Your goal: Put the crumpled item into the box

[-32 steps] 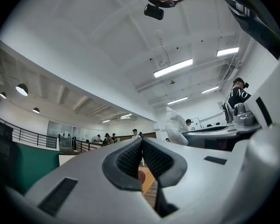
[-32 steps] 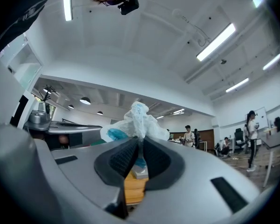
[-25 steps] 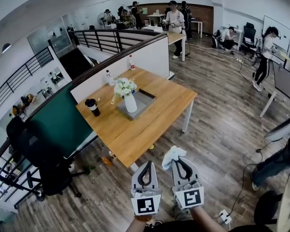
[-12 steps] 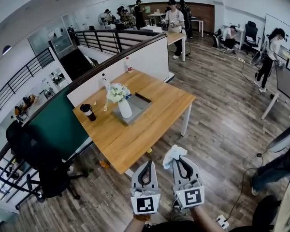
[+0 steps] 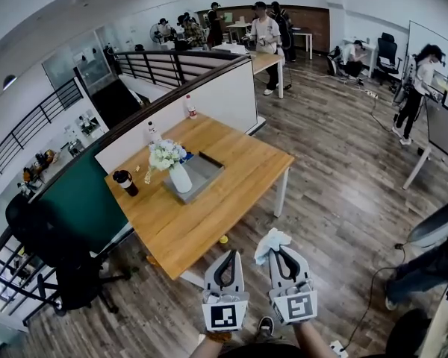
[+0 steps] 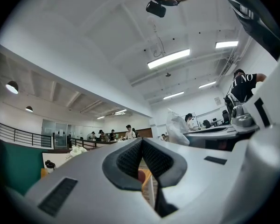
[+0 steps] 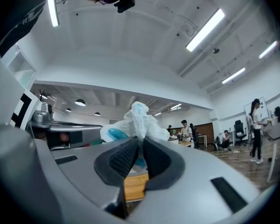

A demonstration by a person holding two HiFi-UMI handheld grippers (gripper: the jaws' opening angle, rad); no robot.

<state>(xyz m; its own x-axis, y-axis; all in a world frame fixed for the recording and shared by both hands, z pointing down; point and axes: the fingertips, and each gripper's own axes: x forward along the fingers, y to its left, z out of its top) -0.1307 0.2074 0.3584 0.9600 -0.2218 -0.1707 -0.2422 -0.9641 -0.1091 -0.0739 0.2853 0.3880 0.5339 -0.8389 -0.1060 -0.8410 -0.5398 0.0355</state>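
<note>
Right gripper (image 5: 282, 253) is clamped on the crumpled item (image 5: 269, 242), its white wad poking above the jaws so I can carry it over the floor. Left gripper (image 5: 225, 258) rides beside it, closed and empty. I judge the grey box (image 5: 213, 167) on the table (image 5: 243, 179), well apart, to be my target.

A light wooden table (image 5: 235, 179) on white legs stands against a white partition. On it lie a shallow grey box (image 5: 206, 171) with a white vase of flowers (image 5: 180, 178) standing at its left end and a dark lidded cup (image 5: 124, 183) near the left edge. Two bottles (image 5: 189, 108) stand along the far edge.
</note>
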